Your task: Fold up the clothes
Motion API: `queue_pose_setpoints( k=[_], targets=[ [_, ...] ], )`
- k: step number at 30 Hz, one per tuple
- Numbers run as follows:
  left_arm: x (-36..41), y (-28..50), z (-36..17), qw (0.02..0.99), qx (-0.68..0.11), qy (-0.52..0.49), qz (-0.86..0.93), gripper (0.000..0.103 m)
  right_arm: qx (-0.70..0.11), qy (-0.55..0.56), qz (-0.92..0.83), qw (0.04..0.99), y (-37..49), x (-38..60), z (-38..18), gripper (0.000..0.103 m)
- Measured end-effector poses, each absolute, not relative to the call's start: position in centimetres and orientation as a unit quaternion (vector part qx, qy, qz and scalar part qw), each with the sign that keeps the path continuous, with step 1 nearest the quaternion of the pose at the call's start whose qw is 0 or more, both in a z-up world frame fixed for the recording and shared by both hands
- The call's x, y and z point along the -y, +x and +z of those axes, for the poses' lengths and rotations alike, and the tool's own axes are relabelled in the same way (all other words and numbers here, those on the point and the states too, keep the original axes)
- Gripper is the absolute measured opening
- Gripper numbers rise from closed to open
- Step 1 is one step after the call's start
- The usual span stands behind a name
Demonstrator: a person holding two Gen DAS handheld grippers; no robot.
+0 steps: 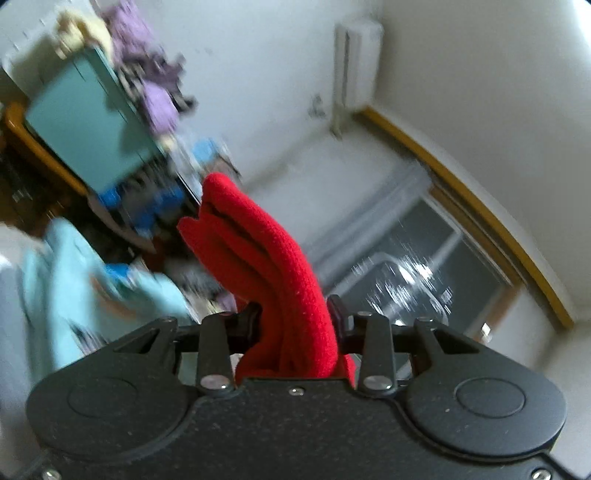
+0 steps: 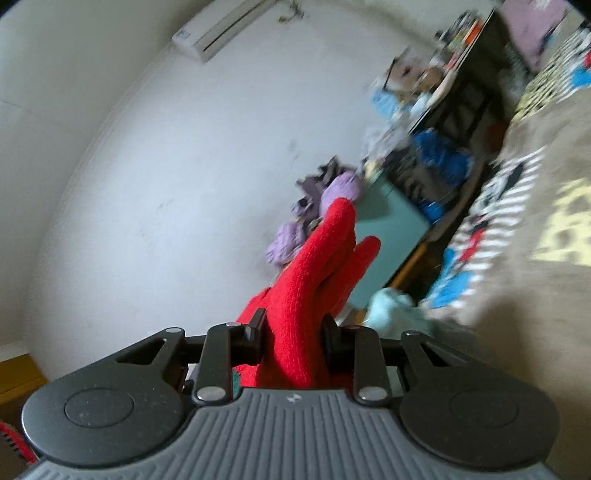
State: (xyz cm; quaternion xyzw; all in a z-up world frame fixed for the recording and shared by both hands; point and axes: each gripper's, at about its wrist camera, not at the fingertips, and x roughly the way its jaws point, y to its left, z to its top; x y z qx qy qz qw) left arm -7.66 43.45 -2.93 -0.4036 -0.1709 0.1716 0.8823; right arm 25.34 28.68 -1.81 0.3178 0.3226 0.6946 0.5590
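Note:
In the left wrist view a red knitted glove (image 1: 251, 236) stands up out of my left gripper (image 1: 294, 314), whose two black pads press on its lower part. The glove's fingers lie bunched together and lean to the left. In the right wrist view a red knitted glove (image 2: 317, 266) also rises from my right gripper (image 2: 293, 325), pinched at the palm, with its fingers pointing up and to the right. Whether these are two gloves or one piece I cannot tell. Both views are blurred and tilted, aimed at the room rather than at a surface.
A teal cabinet (image 1: 85, 122) has purple clothes (image 1: 155, 85) heaped on it, with a cluttered shelf beside it. A light blue cloth (image 1: 62, 266) hangs at the left. A dark window (image 1: 424, 266) is at the right. A wall air conditioner (image 2: 218, 33) and a patterned bedcover (image 2: 517, 192) show in the right wrist view.

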Motion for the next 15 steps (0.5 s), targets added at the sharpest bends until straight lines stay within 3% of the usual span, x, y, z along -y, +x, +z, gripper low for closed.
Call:
queue_pose_setpoints(
  k=[3, 6, 10, 15],
  targets=[
    [-45.3, -7.8, -4.1, 0.869, 0.180, -0.413, 0.205, 0.034, -0.340, 0.313, 0.703, 0.541, 25.4, -32.6, -2.2, 0.030],
    [-46.6, -6.8, -7.3, 0.843, 0.119, -0.453, 0.264, 0.035, -0.371, 0.312, 0.692, 0.535, 25.9, -35.8, -3.5, 0.031],
    [-47.8, -6.1, -9.9, 0.820, 0.084, -0.489, 0.286, 0.035, -0.470, 0.304, 0.596, 0.575, 27.1, -37.5, -9.5, 0.027],
    [-47.8, -6.2, -9.9, 0.824, 0.083, -0.480, 0.287, 0.035, -0.453, 0.313, 0.600, 0.580, 26.4, -36.2, -8.6, 0.029]
  ],
)
